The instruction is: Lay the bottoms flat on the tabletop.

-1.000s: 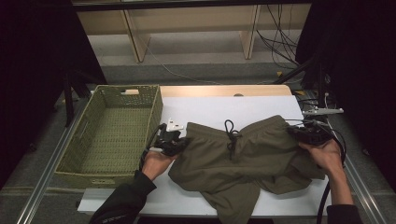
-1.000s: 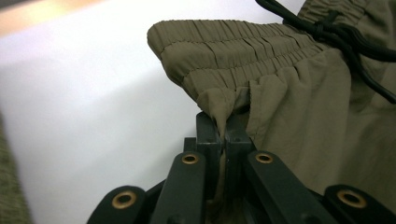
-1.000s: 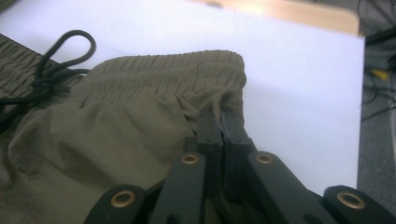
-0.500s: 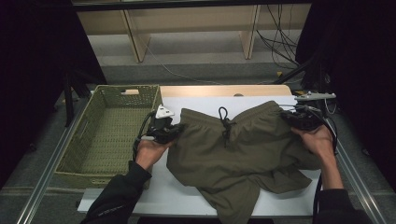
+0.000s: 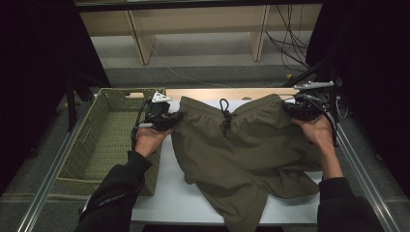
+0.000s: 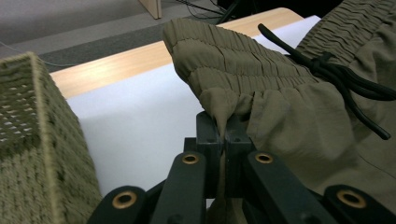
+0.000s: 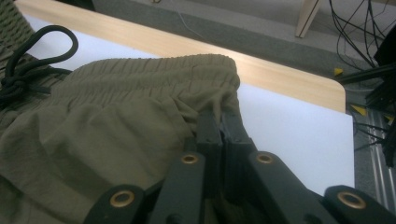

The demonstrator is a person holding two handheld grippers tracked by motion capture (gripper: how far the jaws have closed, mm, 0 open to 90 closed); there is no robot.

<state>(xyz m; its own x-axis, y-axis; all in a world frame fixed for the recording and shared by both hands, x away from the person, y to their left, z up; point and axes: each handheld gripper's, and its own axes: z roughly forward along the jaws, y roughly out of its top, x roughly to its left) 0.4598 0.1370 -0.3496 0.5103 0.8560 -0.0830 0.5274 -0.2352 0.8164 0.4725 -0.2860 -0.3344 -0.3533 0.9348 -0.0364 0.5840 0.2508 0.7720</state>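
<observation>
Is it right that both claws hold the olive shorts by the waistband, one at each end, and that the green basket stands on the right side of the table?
Not entirely. Both the left claw and the right claw do pinch the olive shorts at the waistband ends, but the green basket stands on the left side of the table, beside the left claw, as the high view shows.
</observation>
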